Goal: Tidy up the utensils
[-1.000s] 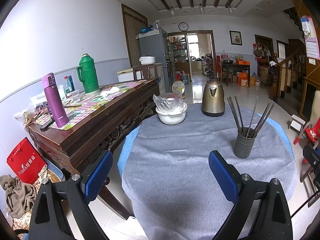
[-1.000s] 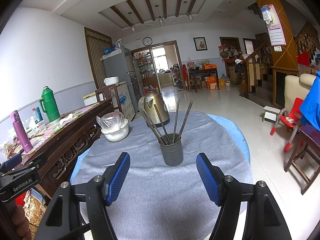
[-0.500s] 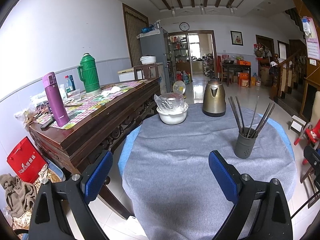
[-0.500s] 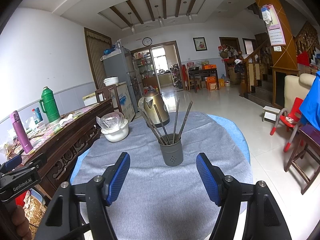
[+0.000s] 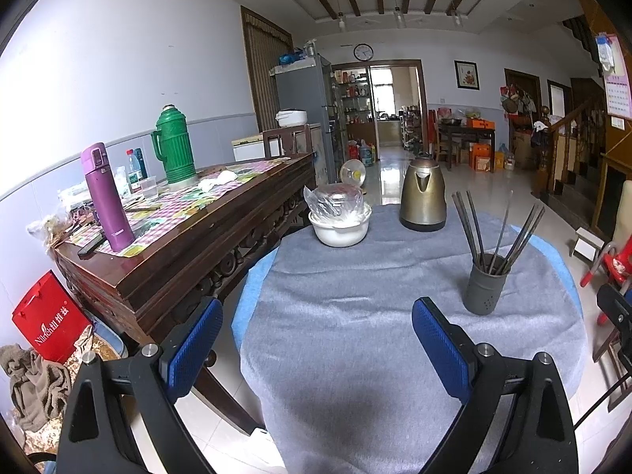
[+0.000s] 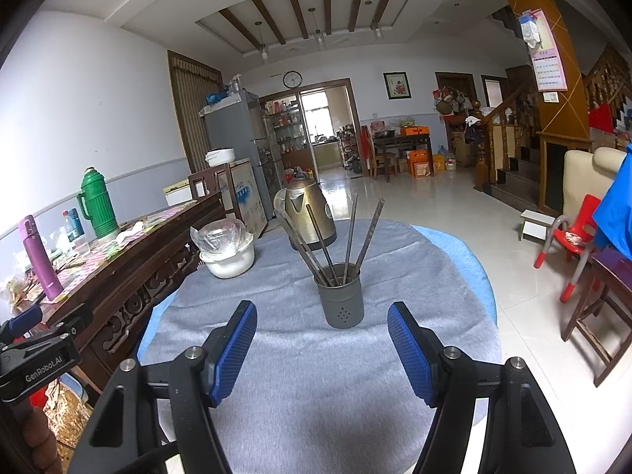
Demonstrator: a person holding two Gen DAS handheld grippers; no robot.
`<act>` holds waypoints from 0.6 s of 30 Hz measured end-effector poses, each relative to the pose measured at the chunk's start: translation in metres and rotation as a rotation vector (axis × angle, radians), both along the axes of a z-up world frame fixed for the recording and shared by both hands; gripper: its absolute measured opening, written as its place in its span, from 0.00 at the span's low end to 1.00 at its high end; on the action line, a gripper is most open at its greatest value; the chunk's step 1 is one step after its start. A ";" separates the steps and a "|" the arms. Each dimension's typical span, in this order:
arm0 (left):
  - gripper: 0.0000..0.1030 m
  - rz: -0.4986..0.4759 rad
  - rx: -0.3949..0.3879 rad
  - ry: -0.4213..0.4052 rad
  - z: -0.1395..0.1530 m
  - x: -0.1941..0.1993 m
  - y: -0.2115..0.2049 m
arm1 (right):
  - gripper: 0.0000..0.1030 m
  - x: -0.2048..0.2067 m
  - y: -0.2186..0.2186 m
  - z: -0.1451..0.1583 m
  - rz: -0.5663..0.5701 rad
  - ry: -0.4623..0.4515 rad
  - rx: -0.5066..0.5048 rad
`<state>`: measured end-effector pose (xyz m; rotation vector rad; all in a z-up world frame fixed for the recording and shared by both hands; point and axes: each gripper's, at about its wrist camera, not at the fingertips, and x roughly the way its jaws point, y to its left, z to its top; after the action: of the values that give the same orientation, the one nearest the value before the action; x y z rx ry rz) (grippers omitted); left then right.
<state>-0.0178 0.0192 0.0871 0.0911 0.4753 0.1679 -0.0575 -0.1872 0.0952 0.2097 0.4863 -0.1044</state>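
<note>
A grey utensil holder [image 6: 343, 299] stands upright on the round table's grey cloth [image 6: 316, 375], with several dark chopsticks [image 6: 347, 237] fanned out of it. It also shows in the left wrist view [image 5: 485, 289], with its chopsticks [image 5: 497, 229], right of centre. My right gripper [image 6: 322, 345] is open and empty, just in front of the holder. My left gripper [image 5: 316, 341] is open and empty over the cloth [image 5: 355, 355], near the table's near-left edge.
A white bowl covered in plastic [image 5: 339, 217] and a brass kettle [image 5: 422, 201] stand at the table's far side. A wooden sideboard [image 5: 177, 237] with a purple flask [image 5: 106, 197] and green thermos [image 5: 173, 144] lies left. A red chair [image 6: 572, 237] is on the right.
</note>
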 end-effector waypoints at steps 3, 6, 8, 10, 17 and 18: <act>0.94 0.001 -0.001 0.003 0.002 0.004 -0.001 | 0.70 0.006 -0.002 0.002 -0.004 -0.002 -0.008; 0.94 0.005 -0.002 0.009 0.003 0.010 0.000 | 0.70 0.015 -0.006 0.005 -0.008 -0.004 -0.003; 0.94 0.015 -0.005 0.012 0.004 0.015 0.001 | 0.70 0.023 -0.007 0.007 -0.006 -0.003 0.000; 0.94 0.028 -0.009 0.017 0.004 0.020 0.004 | 0.70 0.031 -0.007 0.008 -0.001 -0.001 0.000; 0.94 0.048 -0.025 0.030 0.003 0.038 0.010 | 0.70 0.053 -0.007 0.005 0.017 0.015 0.004; 0.94 0.049 -0.024 0.033 0.002 0.041 0.010 | 0.70 0.055 -0.007 0.003 0.019 0.019 0.006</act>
<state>0.0230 0.0293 0.0889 0.0589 0.5130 0.2094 -0.0023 -0.1938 0.0984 0.2098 0.5071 -0.0869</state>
